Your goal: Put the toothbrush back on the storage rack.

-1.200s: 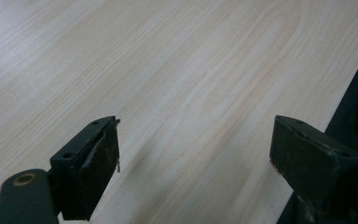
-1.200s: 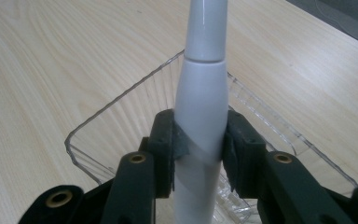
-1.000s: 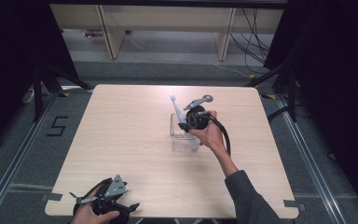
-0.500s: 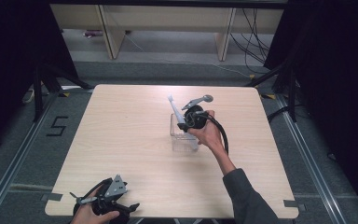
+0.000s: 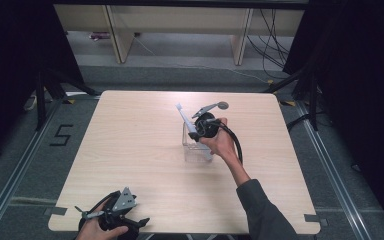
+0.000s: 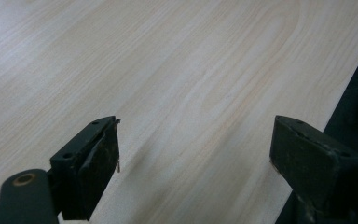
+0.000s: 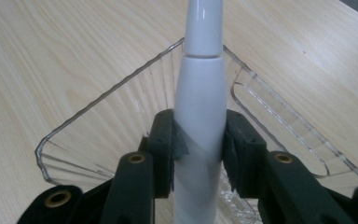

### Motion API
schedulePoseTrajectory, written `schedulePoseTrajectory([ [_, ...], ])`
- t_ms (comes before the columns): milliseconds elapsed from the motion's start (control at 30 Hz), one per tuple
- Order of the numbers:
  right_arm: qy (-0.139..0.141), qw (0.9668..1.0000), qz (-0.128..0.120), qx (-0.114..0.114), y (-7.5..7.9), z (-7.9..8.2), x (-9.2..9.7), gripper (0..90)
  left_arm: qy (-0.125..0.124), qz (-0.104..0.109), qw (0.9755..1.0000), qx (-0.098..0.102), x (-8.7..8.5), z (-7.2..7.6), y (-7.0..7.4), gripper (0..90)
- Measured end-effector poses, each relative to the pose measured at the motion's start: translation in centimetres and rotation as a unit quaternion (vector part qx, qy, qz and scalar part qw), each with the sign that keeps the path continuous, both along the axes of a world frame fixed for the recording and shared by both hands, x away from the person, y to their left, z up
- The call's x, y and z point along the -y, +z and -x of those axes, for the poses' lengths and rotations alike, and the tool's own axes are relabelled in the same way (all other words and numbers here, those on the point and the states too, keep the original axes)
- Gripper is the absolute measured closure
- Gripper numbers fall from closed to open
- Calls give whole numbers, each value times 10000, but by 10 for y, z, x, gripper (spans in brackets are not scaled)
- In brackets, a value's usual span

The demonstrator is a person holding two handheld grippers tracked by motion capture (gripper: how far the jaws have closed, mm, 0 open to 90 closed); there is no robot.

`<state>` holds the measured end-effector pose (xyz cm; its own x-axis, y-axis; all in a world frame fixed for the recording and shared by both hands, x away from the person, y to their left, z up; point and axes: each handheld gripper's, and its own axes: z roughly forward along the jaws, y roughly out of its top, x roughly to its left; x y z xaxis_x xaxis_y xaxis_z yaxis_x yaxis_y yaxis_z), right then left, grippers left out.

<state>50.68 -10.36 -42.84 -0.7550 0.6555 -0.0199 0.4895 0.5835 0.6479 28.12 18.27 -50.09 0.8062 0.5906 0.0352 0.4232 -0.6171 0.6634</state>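
High view: wooden table (image 5: pixel 130 150) with a clear plastic holder (image 5: pixel 196 148) sitting a bit right of the middle. Right gripper (image 5: pixel 198 131) parked right over the holder, held by the right hand (image 5: pixel 222 142), cable looping off toward the sleeve. White toothbrush (image 5: pixel 185 119) sticking up out of the gripper, leaning up and to the left, lower end down in the holder. Left gripper (image 5: pixel 111 217) way off at the near left edge of the table, well apart from everything, left hand (image 5: pixel 96 231) wrapped around it, grey plate on top.

Left gripper view: jaws spread wide, nothing between them, just bare wood grain underneath. Table edge running down the right side, dark beyond it.

Right gripper view: jaws clamped on the white toothbrush handle (image 7: pixel 200 116), one pad pressed against each side. Handle running straight up the middle, with a seam where the thinner upper section starts. Ribbed clear holder wall (image 7: pixel 98 126) fanned out behind and around the jaws, rim curving left, a second clear compartment (image 7: pixel 279 126) off to the right. Bottom of the handle hidden below the jaws, so can't tell if it touches the holder floor.
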Motion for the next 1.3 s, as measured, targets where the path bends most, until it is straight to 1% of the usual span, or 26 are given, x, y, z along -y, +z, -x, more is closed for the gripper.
schedulePoseTrajectory([
  [33, 0, 10000, 0, 0, 0, 0, 0, 665, 0, 0, 10000, 0, 0, 0, 0, 150],
  [67, -18, 10000, -61, 29, -2, -1, -2, 665, 0, 5, 10000, 2, 0, 0, 0, 150],
  [133, -77, 9999, -52, -58, -2, 0, -3, 663, 3, 7, 10000, 2, 0, 0, 0, 150],
  [200, -32, 10000, 5, -43, -2, 0, -3, 663, 3, 6, 10000, -2, 0, 0, 0, 150],
  [333, -1, 10000, -26, -75, -2, -1, -2, 657, 7, 9, 10000, -2, 0, 0, 0, 150],
  [367, -66, 9999, -90, -47, -3, -1, -3, 654, 8, 12, 10000, -9, 0, 0, 0, 150],
  [400, 4, 10000, -68, -47, -1, -1, -1, 644, 5, 12, 10000, -15, 0, 0, 0, 150],
  [433, 26, 9999, -123, 29, -1, -2, -1, 633, 5, 12, 10000, -15, 0, 0, 0, 150],
  [467, 4, 9999, -119, -59, 2, 0, 1, 625, -2, 7, 10000, -11, 0, 0, 0, 151],
  [500, 4, 9999, -119, -59, 2, 0, 1, 625, -2, 7, 10000, -11, 0, 0, 0, 150],
  [567, -18, 9999, -163, -21, 5, 2, 3, 620, -13, -2, 10000, -6, 0, 0, 0, 150],
  [600, 40, 9996, -252, 115, 8, 2, 6, 615, -4, 2, 10000, -8, 0, 0, 0, 150],
  [700, -16, 9996, -265, 64, 12, 5, 10, 602, -7, 25, 10000, -17, 0, -1, -1, 150],
  [733, -38, 9991, -418, 114, 15, 6, 13, 599, -12, 1, 10000, -38, 0, -1, -1, 150],
  [800, -33, 9991, -405, 135, 17, 7, 16, 597, 2, -5, 10000, -40, 1, -1, -1, 150],
  [833, -1, 9989, -443, 177, 18, 7, 17, 587, 0, -5, 10000, -11, 0, 0, -1, 151],
  [867, -93, 9986, -511, 64, 20, 10, 18, 579, 15, 20, 10000, -20, 0, 0, -1, 150],
  [900, -66, 9987, -482, 179, 21, 9, 20, 570, 18, 18, 10000, -17, 0, 0, -1, 150],
  [933, -30, 9985, -509, 189, 21, 9, 21, 560, 18, 19, 10000, -18, 0, -1, -1, 150],
  [1033, -138, 9973, -703, 178, 25, 13, 24, 530, 11, -3, 10000, -69, 0, -1, 0, 150],
  [1067, -116, 9974, -691, 175, 26, 14, 25, 523, 10, -3, 10000, -69, 0, -1, -1, 150],
  [1100, -141, 9970, -742, 174, 26, 15, 25, 510, -5, -4, 10000, -58, 0, -1, -1, 150],
  [1167, -107, 9973, -691, 208, 28, 15, 26, 496, 11, -2, 10000, -66, 0, -1, 0, 151],
  [1200, -75, 9970, -705, 319, 28, 15, 27, 488, 11, -5, 10000, -58, 0, -1, 0, 151],
  [1233, -133, 9963, -800, 270, 28, 16, 27, 478, 18, 19, 10000, -16, 0, 0, 0, 150],
  [1300, -138, 9965, -767, 304, 31, 18, 30, 462, -21, 3, 10000, -60, 0, -1, 0, 150],
])
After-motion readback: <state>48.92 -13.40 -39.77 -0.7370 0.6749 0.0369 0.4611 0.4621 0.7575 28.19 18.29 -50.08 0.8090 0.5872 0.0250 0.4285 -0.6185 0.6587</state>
